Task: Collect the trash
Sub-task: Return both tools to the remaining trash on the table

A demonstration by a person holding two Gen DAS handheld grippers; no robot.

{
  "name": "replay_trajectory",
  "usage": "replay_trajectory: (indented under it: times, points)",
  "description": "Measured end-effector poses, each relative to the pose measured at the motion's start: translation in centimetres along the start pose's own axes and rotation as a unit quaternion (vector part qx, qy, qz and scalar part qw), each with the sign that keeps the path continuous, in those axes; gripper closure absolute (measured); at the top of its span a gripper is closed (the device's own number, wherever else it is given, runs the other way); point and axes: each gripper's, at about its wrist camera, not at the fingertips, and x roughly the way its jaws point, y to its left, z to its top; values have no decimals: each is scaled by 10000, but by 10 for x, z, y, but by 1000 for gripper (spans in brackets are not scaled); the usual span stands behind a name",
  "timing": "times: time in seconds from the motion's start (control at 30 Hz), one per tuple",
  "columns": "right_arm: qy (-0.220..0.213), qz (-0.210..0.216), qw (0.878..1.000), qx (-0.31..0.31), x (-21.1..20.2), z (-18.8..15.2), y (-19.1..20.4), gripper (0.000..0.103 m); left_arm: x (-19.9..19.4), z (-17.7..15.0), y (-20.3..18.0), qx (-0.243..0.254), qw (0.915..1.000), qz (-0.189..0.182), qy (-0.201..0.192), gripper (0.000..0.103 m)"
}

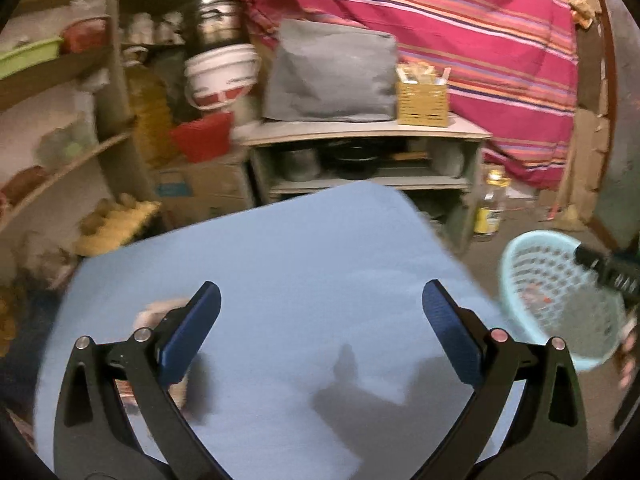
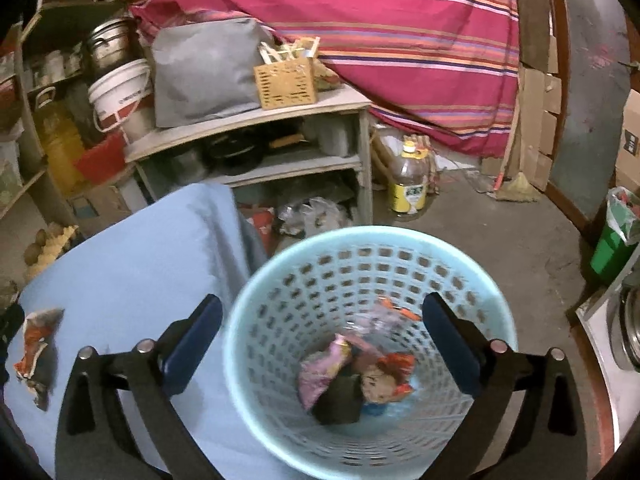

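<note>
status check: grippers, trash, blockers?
Left gripper open over blue table. Right gripper open above basket. One wrapper left on table. No blockers.

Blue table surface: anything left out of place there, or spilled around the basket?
One crumpled orange-and-dark snack wrapper still lies on the blue table surface, far from the light blue perforated plastic basket, which already holds several wrappers. No spill shows beside the basket.

Each hand-held gripper, left [image 1: 320,334] and right [image 2: 322,340], has 2 black arms, blue textured pads [image 1: 190,334] and silver rivets [image 1: 143,335].
</note>
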Motion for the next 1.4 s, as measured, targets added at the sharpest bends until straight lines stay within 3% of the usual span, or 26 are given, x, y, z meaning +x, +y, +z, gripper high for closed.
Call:
replay_trajectory:
  times: [0.2, 0.4, 0.57, 0.73, 0.9, 1.4]
  points:
    - [-40, 24, 9998, -167, 3, -4, 47, 5, -4, -21, 67, -206, 9991, 356, 89, 5]
    - [-265, -165, 9948, -971, 4, -20, 111, 5, 2, -39, 120, -487, 9959, 622, 447, 5]
    - [-88, -119, 9867, -1622, 12, -34, 158, 5, 6, -52, 166, -715, 9910, 936, 637, 5]
    - [57, 342, 9873, -1551, 7, -42, 189, 5, 6, -61, 210, -1170, 9851, 1032, 722, 5]
    - [95, 836, 9827, -1648, -2, -51, 232, 5, 4, -73, 241, -1125, 9805, 1423, 752, 5]
    - [59, 1703, 9485, -2670, -46, -99, 354, 9, -20, -117, 337, -1945, 9610, 1770, 851, 5]
